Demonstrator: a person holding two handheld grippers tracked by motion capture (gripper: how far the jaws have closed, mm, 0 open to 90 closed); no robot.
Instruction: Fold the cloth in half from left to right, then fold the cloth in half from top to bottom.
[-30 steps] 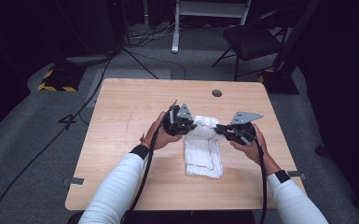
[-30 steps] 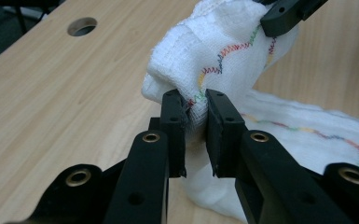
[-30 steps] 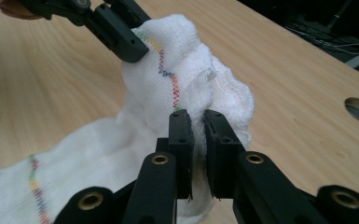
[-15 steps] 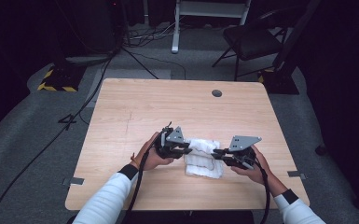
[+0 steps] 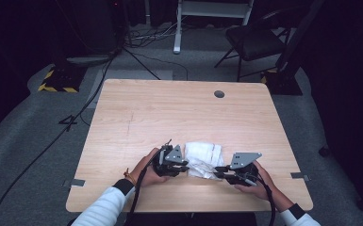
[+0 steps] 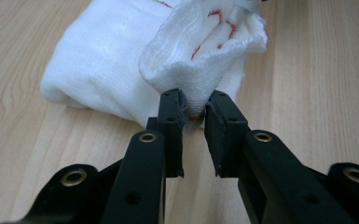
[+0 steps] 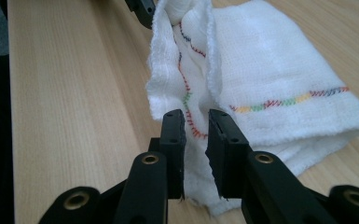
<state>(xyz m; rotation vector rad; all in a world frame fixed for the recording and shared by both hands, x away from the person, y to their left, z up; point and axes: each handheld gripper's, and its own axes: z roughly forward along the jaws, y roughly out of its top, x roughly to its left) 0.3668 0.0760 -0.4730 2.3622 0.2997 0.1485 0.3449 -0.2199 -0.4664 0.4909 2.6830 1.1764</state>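
Observation:
A white cloth (image 5: 203, 154) with a multicoloured stitched hem lies folded on the wooden table (image 5: 169, 113), near its front edge. My left gripper (image 5: 186, 165) is at the cloth's near left corner, and my right gripper (image 5: 218, 172) is at its near right corner. In the left gripper view the jaws of my left gripper (image 6: 195, 105) are shut on a bunched corner of the cloth (image 6: 121, 60). The right gripper view has my right gripper (image 7: 196, 120) shut on the stitched edge of the cloth (image 7: 270, 74), which is lifted a little off the wood.
A round cable hole (image 5: 219, 93) sits at the table's far right. Tape marks (image 5: 75, 182) stick to the front corners. Beyond the table stand a black chair (image 5: 254, 42), a white stand (image 5: 177, 28) and floor cables (image 5: 99, 80).
Both grippers have moved from the cloth's far end toward the table's front edge with the cloth edge in them. The cloth has gone from a long strip to a shorter folded stack.

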